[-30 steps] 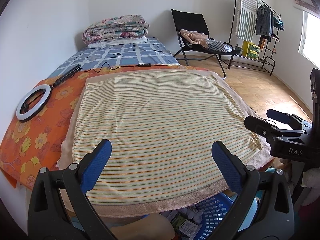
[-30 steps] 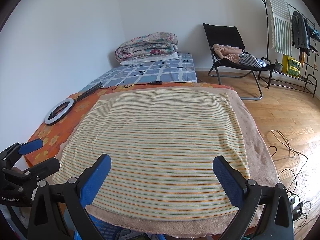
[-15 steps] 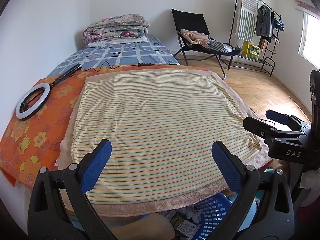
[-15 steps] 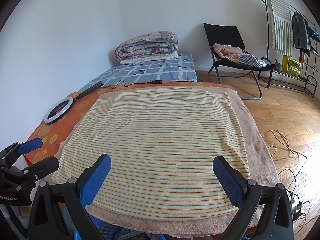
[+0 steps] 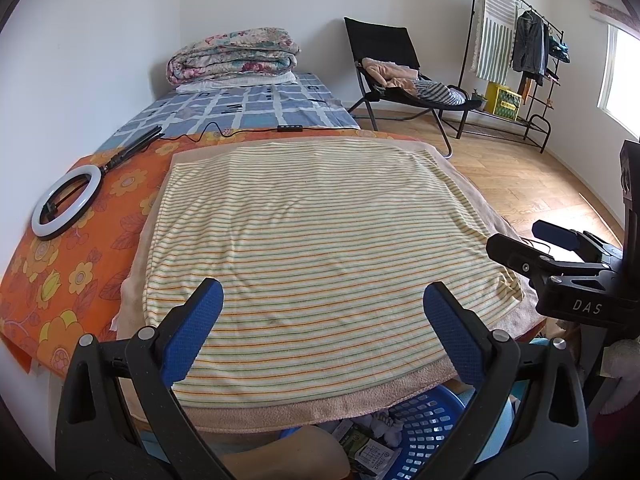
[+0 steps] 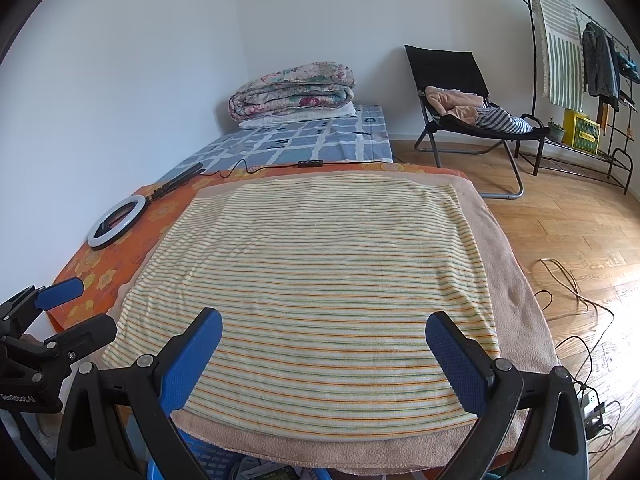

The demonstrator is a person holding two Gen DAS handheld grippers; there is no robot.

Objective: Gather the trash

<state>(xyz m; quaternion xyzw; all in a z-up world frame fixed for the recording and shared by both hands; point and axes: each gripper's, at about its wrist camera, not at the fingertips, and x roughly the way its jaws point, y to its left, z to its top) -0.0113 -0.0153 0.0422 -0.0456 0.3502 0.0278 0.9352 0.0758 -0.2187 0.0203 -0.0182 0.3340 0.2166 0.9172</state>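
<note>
My left gripper [image 5: 320, 328] is open and empty, held above the near edge of a striped yellow towel [image 5: 320, 240] spread on a table. My right gripper [image 6: 324, 352] is open and empty over the same towel [image 6: 328, 272]. Each gripper shows in the other's view: the right one at the right edge of the left wrist view [image 5: 536, 244], the left one at the left edge of the right wrist view [image 6: 60, 312]. A blue plastic basket [image 5: 424, 424] holding paper wrappers and crumpled trash [image 5: 372, 440] sits below the table's near edge. No trash lies on the towel.
A ring light [image 5: 66, 200] lies on the orange floral cloth [image 5: 52, 264] at the left, its cable running back. A folded quilt [image 5: 232, 56] sits on the blue bed. A black chair [image 5: 392, 64], a clothes rack [image 5: 524, 56] and floor cables [image 6: 576, 292] are at the right.
Both grippers stay open. The views have shifted only slightly; nothing was taken hold of or let go.
</note>
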